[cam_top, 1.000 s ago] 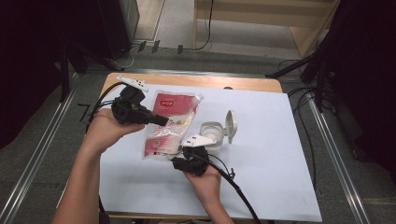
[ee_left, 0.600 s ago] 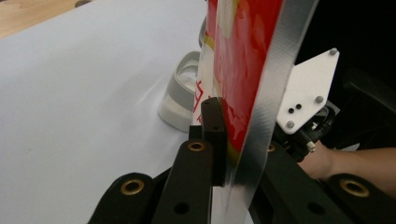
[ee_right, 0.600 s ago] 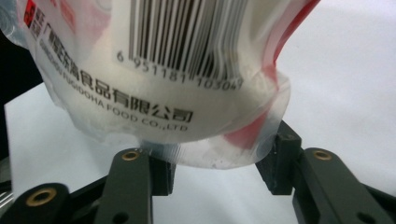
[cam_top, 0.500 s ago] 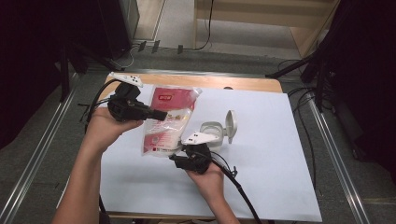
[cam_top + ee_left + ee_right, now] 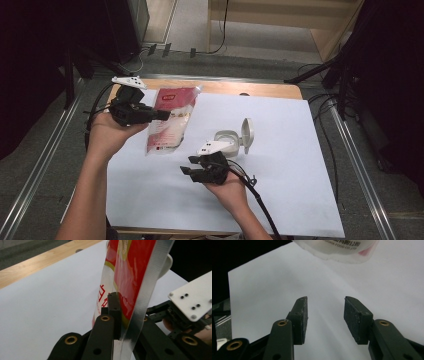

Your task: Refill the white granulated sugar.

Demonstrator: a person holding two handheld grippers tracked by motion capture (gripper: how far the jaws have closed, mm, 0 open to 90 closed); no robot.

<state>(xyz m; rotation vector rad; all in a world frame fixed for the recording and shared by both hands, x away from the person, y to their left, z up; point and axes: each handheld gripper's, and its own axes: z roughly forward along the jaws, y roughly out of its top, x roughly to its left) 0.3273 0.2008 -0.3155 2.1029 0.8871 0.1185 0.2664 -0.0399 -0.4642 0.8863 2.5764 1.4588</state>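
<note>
Looking down from the high view, I see the left hand-held gripper [image 5: 162, 115] clamped on the edge of a red and clear food pouch [image 5: 169, 122], which hangs lifted and tilted over the white sheet [image 5: 300, 165] on the bench [image 5: 260, 89]. The right hand-held gripper [image 5: 189, 167] waits just below the pouch's lower end, and a small white container [image 5: 227, 138] with its lid flipped up stands close behind it.

From the left gripper view, the pouch [image 5: 125, 277] rises upright, its sealed edge pinched tight between the black jaws.

From the right gripper view, the right hand-held gripper [image 5: 325, 315] stands half open with nothing between the pads [image 5: 303, 318], the pouch's bottom [image 5: 337, 250] a short way ahead.

By my reckoning the pick-up is done. Opening the pouch and getting its contents into the container look still to come.
</note>
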